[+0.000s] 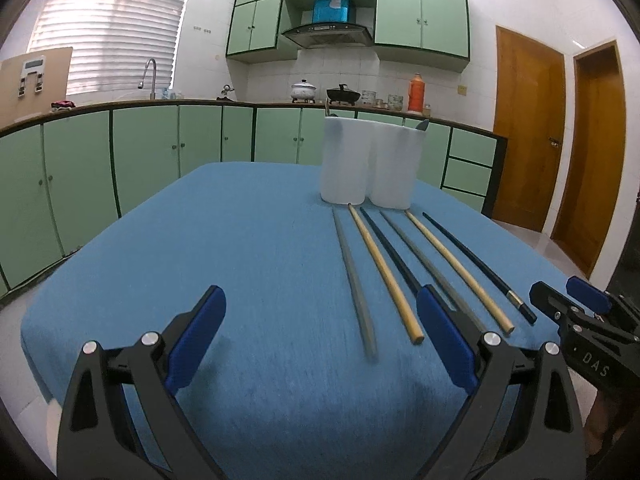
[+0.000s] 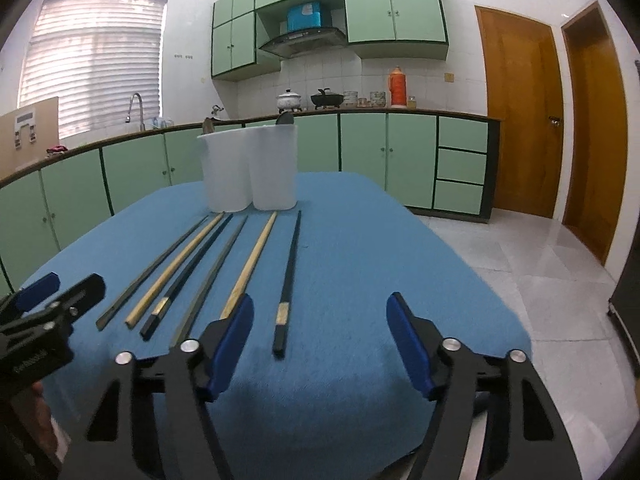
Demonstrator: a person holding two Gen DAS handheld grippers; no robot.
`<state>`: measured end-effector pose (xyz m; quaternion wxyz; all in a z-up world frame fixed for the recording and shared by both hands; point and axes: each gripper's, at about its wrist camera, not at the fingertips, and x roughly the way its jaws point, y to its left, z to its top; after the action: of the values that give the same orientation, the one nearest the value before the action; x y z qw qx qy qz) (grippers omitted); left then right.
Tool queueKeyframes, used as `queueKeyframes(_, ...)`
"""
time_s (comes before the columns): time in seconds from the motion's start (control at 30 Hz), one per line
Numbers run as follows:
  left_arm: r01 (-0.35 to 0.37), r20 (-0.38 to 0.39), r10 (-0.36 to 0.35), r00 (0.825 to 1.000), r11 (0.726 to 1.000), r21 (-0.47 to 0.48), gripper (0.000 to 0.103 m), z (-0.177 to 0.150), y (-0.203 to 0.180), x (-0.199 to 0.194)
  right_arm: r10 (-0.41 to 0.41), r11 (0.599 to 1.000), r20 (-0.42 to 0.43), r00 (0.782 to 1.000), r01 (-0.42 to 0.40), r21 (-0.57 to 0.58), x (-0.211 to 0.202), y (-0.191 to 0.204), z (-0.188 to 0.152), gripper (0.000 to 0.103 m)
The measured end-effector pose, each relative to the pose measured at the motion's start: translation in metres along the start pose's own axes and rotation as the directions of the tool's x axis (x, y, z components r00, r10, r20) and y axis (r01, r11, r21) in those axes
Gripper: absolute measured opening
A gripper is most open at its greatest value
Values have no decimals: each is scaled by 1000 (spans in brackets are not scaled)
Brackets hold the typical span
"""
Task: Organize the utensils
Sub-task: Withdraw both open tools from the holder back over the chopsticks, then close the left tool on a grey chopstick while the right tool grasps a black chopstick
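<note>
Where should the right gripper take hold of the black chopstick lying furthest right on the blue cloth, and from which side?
Grip the rightmost black chopstick on its thick near end, around the pale band, coming down from above with one finger on each long side. It lies flat, pointing toward the white holder, with bare blue cloth on its right and a gap to the wooden chopstick on its left. The right gripper is open and empty, probably wide enough.

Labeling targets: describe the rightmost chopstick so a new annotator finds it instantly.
On the blue tablecloth, six chopsticks lie in a row in front of the two white cups. The target is the black chopstick at the row's right end, beside a tan chopstick. Unlike the other black one, it lies between the open right gripper's fingers.
</note>
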<state>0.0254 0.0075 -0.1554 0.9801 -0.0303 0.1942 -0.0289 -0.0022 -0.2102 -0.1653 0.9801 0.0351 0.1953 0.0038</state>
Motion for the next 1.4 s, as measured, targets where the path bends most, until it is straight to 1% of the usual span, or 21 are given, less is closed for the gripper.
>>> queueKeyframes(0.03,-3,3,3,1000,1000,4,93,-2,-1,0,5,1000,1,1000,-5,1,0,1,-2,60)
queueKeyframes(0.1,-6,9,6,1000,1000,13,89,-5,-4,2,15,1000,4,1000,-15,4,0,4,-5,56)
queueKeyframes(0.13,-5,7,5,1000,1000,18,83,-7,-5,3,16,1000,1,1000,-16,2,1,5,-6,53)
queueKeyframes(0.17,-6,3,6,1000,1000,19,81,-9,-5,4,15,1000,-1,1000,-15,0,2,7,-7,49)
queueKeyframes(0.27,3,-6,-3,1000,1000,10,81,-13,-5,8,15,1000,-8,1000,-15,-3,5,8,-11,44)
queueKeyframes(0.43,-14,16,14,1000,999,34,80,-19,-10,9,10,1000,4,1000,-10,-3,3,10,-16,38)
queueKeyframes(0.5,-17,20,16,1000,999,39,75,-21,-12,9,8,1000,11,1000,-8,-14,3,12,-17,36)
queueKeyframes(0.57,-16,22,15,1000,999,41,67,-22,-14,8,5,1000,20,1000,-5,-24,3,13,-19,33)
queueKeyframes(0.7,-2,22,1,1000,999,54,55,-25,-18,7,8,1000,27,1000,-7,-24,4,11,-20,32)
queueKeyframes(0.77,7,22,-9,1000,998,58,46,-27,-20,6,7,1000,33,999,-7,-27,4,11,-20,32)
queueKeyframes(0.83,18,21,-20,1000,998,60,40,-28,-22,6,7,1000,39,999,-5,-29,4,11,-21,31)
queueKeyframes(0.9,21,22,-22,1000,998,59,36,-30,-24,6,7,1000,43,999,-6,-29,4,11,-22,31)
queueKeyframes(0.97,24,23,-25,999,998,56,29,-31,-25,6,7,1000,46,999,-5,-30,3,11,-23,30)
queueKeyframes(1.1,27,22,-28,999,998,60,19,-34,-27,3,9,1000,50,999,-8,-24,3,10,-28,28)
queueKeyframes(1.13,30,21,-31,999,998,62,16,-34,-28,3,10,1000,51,999,-9,-23,2,9,-29,28)
queueKeyframes(1.3,30,19,-31,999,998,59,9,-35,-31,2,16,1000,54,998,-15,-26,3,9,-28,23)
queueKeyframes(1.33,25,18,-27,999,998,59,7,-35,-31,2,19,999,54,998,-17,-31,3,9,-28,20)
queueKeyframes(1.4,19,15,-20,1000,998,59,7,-35,-32,3,23,999,53,998,-21,-39,3,10,-29,15)
